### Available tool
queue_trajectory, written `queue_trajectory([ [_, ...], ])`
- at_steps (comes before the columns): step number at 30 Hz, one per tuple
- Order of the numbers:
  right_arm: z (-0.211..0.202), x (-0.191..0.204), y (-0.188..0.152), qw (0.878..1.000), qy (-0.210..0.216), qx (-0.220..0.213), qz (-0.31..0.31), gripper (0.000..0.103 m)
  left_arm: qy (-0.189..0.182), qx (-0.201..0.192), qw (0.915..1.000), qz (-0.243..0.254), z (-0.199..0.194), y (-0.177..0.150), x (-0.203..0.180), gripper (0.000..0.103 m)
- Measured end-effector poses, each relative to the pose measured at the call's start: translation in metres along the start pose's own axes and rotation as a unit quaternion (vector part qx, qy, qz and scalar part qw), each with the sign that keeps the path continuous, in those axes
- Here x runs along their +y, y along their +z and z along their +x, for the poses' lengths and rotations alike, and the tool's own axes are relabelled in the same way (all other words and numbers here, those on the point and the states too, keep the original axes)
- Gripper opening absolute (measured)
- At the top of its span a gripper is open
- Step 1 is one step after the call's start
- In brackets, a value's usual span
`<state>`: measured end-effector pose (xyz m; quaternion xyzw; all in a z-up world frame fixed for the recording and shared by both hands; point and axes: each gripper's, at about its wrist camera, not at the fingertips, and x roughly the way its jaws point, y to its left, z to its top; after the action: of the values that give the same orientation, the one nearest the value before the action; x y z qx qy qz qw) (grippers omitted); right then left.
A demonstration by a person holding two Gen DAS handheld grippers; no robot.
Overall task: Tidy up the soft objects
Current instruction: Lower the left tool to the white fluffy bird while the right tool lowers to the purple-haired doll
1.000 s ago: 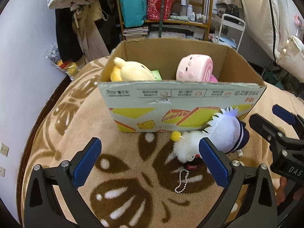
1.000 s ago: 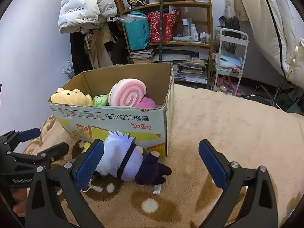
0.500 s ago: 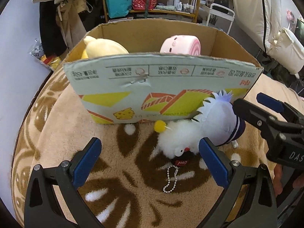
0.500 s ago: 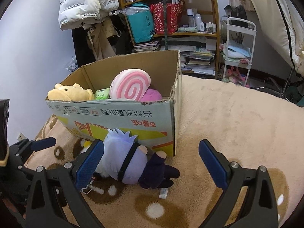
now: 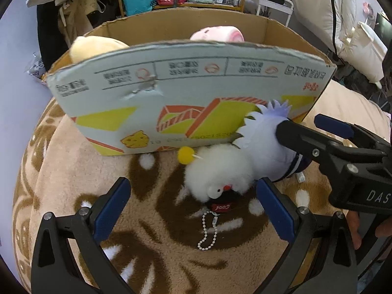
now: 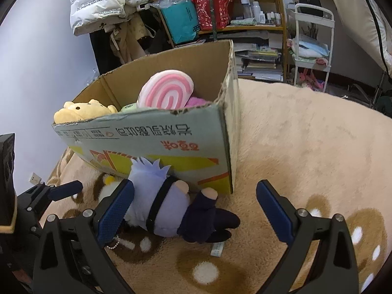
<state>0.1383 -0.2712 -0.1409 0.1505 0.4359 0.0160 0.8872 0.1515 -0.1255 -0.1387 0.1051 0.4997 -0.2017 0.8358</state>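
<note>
A cardboard box stands on the patterned blanket and holds a yellow bear plush, a pink swirl plush and a purple plush. In front of it lie a fluffy white plush with a bead chain and a lavender-haired doll in dark clothes. My left gripper is open, its jaws on either side of the white plush. My right gripper is open around the doll's body, left finger beside its head.
Beige and brown fleece blanket covers the surface. Behind the box stand a cluttered wooden shelf, a white cart and hanging coats. A white bag hangs at the right.
Both grippers have moved forward and lower toward the box. The left now brackets the white plush and the right brackets the doll. Neither toy has moved.
</note>
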Motion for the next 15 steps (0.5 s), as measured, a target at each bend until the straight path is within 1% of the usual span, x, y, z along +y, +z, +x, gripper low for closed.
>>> queue_trajectory([
  [4, 0.005, -0.003, -0.002, 1.000, 0.011, 0.007, 0.014, 0.103, 0.007, 0.004, 0.9999, 0.007, 0.005, 0.000, -0.004, 0.101],
  [8, 0.008, -0.009, -0.003, 0.999, 0.025, 0.014, 0.033, 0.103, 0.009, 0.004, 1.0000, -0.001, 0.008, 0.000, -0.003, 0.101],
  [12, 0.009, -0.010, -0.004, 0.999, 0.029, 0.015, 0.037, 0.103, 0.015, 0.004, 0.9999, 0.004, 0.014, 0.005, -0.003, 0.101],
  [15, 0.010, -0.009, -0.004, 0.999, 0.032, 0.016, 0.039, 0.103, 0.013, 0.003, 0.9999, 0.005, 0.016, 0.005, -0.001, 0.100],
])
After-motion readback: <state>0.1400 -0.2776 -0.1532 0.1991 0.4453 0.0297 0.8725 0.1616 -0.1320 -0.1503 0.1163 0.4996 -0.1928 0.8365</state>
